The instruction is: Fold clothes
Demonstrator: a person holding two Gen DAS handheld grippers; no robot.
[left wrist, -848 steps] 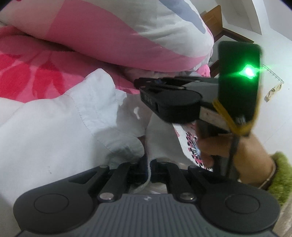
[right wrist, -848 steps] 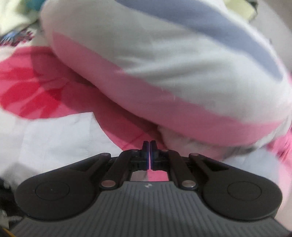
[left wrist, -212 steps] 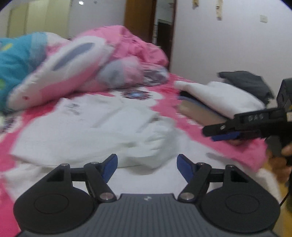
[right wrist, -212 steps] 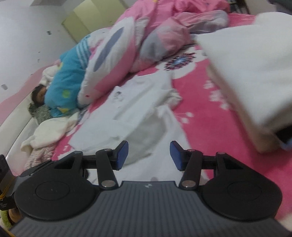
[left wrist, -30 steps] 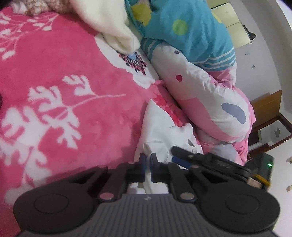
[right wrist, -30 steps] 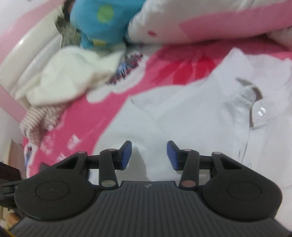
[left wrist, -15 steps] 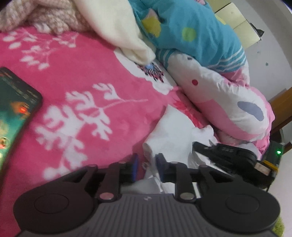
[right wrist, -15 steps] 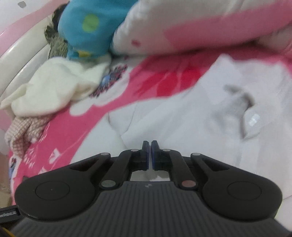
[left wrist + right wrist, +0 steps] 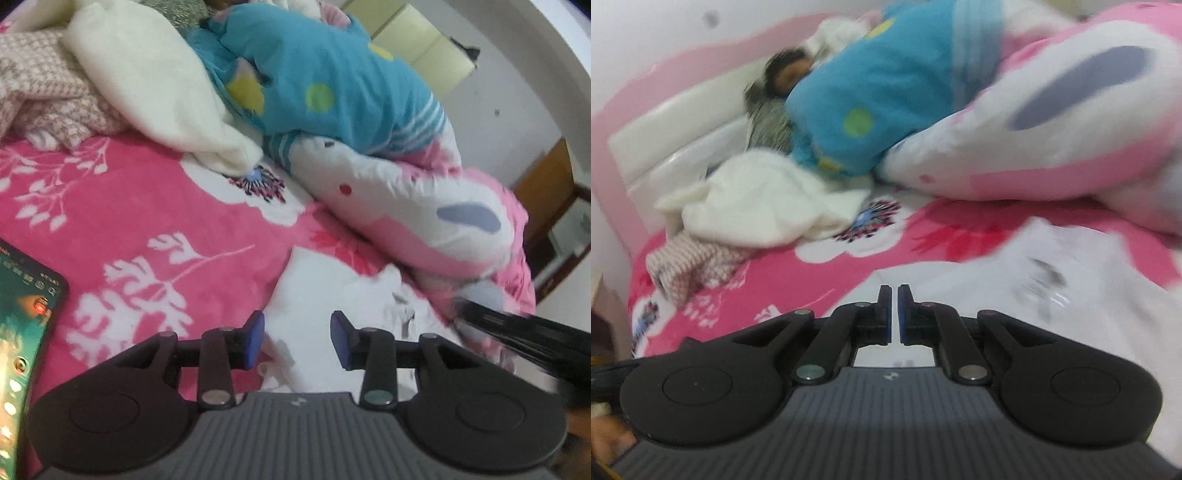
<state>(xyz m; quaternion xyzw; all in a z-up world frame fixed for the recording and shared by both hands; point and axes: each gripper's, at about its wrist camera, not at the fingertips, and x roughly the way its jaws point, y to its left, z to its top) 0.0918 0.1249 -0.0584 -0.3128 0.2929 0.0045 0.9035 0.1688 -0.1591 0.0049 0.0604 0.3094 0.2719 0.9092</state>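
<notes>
Left gripper (image 9: 295, 338) tilted down, jaws opening above white shirt (image 9: 332, 291); right gripper (image 9: 894, 314) closed.

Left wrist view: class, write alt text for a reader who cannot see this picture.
The left hand-held gripper, its blue-padded jaws opening with nothing pinched between them, hangs over a white shirt lying on a pink floral bedspread. A lit phone lies at the left edge; behind are a cream blanket and a pink-and-white duvet.
</notes>
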